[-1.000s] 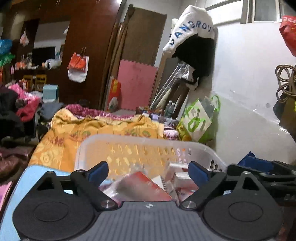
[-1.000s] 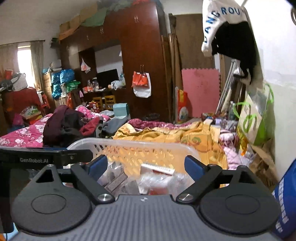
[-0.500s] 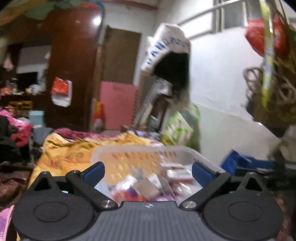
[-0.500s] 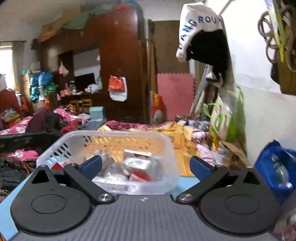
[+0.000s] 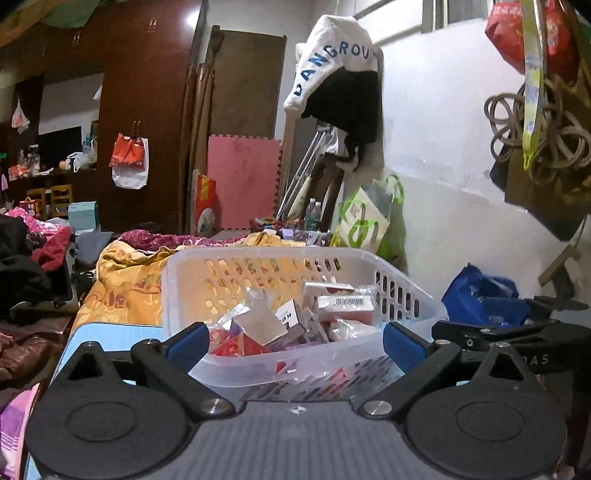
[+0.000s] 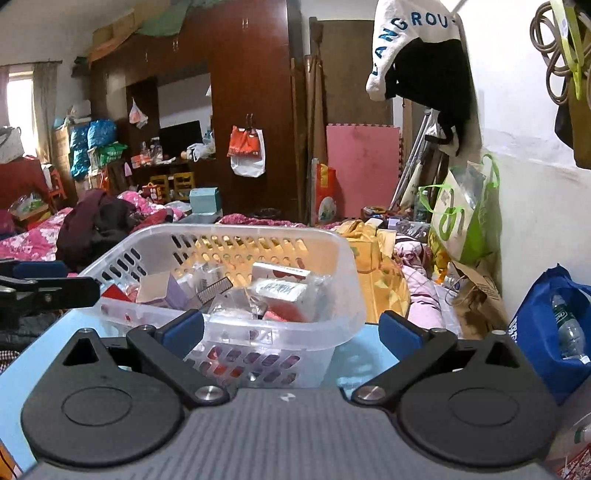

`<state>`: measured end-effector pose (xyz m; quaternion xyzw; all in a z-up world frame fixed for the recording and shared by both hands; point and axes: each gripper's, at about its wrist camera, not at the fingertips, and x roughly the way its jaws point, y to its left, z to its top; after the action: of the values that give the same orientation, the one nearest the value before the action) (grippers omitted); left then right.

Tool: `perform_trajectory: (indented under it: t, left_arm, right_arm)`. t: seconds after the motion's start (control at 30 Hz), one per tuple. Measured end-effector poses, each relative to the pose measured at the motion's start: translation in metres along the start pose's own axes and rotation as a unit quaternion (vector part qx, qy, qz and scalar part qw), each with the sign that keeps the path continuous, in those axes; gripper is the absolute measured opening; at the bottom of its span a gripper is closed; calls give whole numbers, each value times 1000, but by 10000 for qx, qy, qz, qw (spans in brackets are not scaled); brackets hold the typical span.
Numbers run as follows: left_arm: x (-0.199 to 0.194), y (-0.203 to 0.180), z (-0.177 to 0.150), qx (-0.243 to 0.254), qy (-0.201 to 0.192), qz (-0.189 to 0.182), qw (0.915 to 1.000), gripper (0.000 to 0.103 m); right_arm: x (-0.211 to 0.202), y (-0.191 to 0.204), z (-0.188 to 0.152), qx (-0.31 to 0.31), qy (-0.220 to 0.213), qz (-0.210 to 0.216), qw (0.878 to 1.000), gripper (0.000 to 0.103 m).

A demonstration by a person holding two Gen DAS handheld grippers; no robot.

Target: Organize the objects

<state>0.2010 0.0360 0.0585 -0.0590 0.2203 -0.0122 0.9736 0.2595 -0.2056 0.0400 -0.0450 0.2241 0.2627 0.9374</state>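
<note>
While the left gripper (image 5: 293, 341) stands wide apart and empty, the left wrist view shows the basket (image 5: 258, 258) on the blue table (image 5: 110, 332), already heaped with small boxes (image 5: 343, 304) and wrappers. The sorting looks well advanced, with nothing loose in sight on the table. One box shows a barcode; the hanging cap (image 5: 332, 55) reads "DANGROU".

From the right wrist view, the right gripper (image 6: 291, 328) is spread too, holding nothing, with the basket (image 6: 343, 266) just ahead. A red-and-white box (image 6: 280, 275) lies on top, its print too blurred to read. The cap (image 6: 410, 29) here reads "LANGROU".
</note>
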Motion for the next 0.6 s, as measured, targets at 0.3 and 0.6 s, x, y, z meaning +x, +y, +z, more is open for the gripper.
perform_trajectory:
  t: [0.3,0.6]
  left_arm:
    - [4,-7,-7,93,116,150,9998,101]
    - [9,-13,-9,168,154,298,9993,101]
  right_arm:
    - [1,-7,-5,154,26,-4,9999,103]
    - [0,-11,-5,225,80,38,9997,103]
